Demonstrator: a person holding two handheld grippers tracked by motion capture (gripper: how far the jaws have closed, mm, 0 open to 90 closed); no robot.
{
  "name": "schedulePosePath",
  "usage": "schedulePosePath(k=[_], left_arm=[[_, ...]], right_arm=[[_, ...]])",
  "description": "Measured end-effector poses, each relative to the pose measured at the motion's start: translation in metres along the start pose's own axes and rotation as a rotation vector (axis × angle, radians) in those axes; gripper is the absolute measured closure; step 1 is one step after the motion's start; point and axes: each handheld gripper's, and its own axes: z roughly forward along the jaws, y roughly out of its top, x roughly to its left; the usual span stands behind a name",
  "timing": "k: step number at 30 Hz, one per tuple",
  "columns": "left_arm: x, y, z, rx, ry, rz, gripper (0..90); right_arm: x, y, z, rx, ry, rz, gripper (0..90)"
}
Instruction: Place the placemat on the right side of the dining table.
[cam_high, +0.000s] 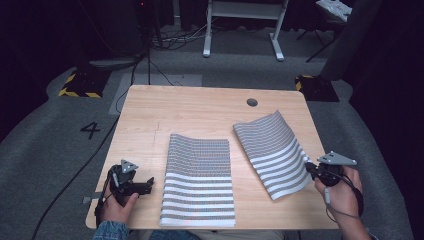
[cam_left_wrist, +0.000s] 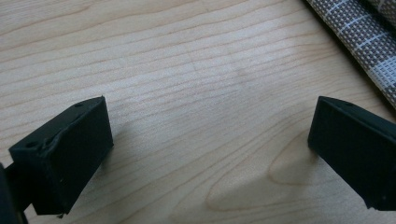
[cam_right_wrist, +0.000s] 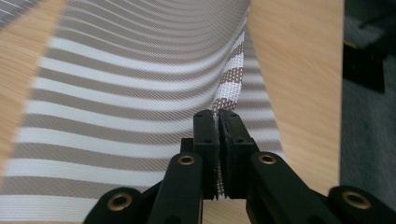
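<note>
Woven, striped fabric forms the two placemats on a pale wooden table (cam_high: 200, 107). Nearest the viewer, the left gripper (cam_high: 145, 185) rests low over bare wood in the person's left hand (cam_high: 117, 200); in the left gripper view its two black jaws stand spread wide with nothing between them, and only a corner of the flat placemat (cam_high: 200, 182) lies beyond and to one side of the right-hand jaw. This gripper appears to be parked, leaving the work to the other hand.

At the same near edge, the right hand (cam_high: 342, 192) carries the right gripper (cam_high: 309, 167). In the right gripper view its jaws are pressed together on the side hem of the lifted placemat (cam_high: 272, 152), a thin strip of weave standing upright between the pads. A pinch at the very edge is probably chosen because the mat is too thin and flat to be taken anywhere else.

Beyond the fingertips, the held edge rises off the wood, so the sheet curves down and away from the jaws in a shallow trough, its far end also curling up. The mat lies askew to the table edge, apart from the flat placemat, which sits squarely just beside the left gripper's tips.

Farther still, a round cable hole (cam_high: 252, 102) marks the table's far side; past it, grey floor and the white legs of a stand (cam_high: 240, 25).
</note>
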Motion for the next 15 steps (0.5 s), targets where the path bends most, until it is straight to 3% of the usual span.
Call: schedulePosePath(k=[9,15], left_arm=[[0.000,0.000,0.000,0.000,0.001,0.000,0.1],[0.000,0.000,0.000,0.000,-0.002,0.002,0.0]], right_arm=[[0.055,0.025,-0.018,-0.101,0.184,-0.082,87.5],[0.091,0.029,-0.025,-0.124,0.330,-0.120,87.5]])
